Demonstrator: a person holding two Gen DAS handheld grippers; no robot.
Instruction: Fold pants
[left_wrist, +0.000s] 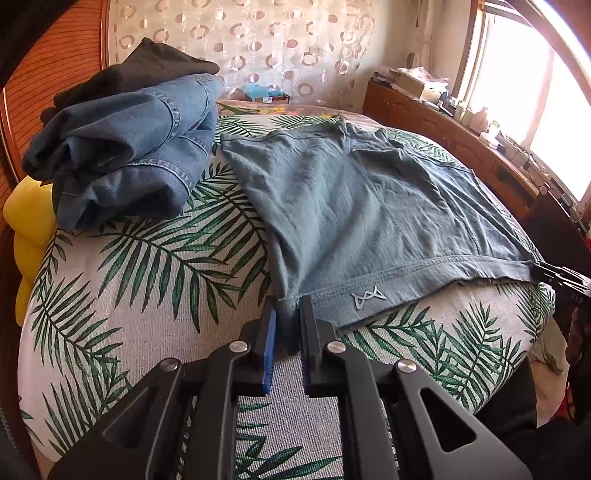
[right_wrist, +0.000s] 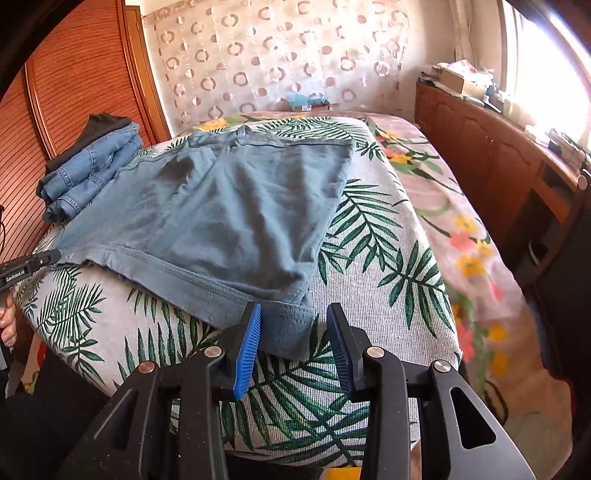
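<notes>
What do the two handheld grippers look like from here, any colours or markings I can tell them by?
Both match: the left gripper and right gripper have matte black angular linkage arms with triangular cut-outs, round silver pivot pins and ribbed blue pads. In the right wrist view the left gripper's black body carries white "GenRobot.AI" lettering. No sleeves are visible.

pants (left_wrist: 354, 206): corner between left gripper (left_wrist: 288, 314) pads hidden by the fingers; far waist end bunched, layers underneath covered
right gripper (left_wrist: 554, 275): in left view only the tip shows, rest cut by frame edge; jaw gap unreadable there
hand (right_wrist: 7, 321): cut by left edge in right view, only a sliver
black garment (left_wrist: 147, 62): mostly buried under jeans (left_wrist: 122, 147)
yellow thing (left_wrist: 29, 236): half behind bedding, unidentifiable
shelf clutter (left_wrist: 424, 83): too small, washed out by window glare
box (right_wrist: 308, 100): label unreadable
</notes>
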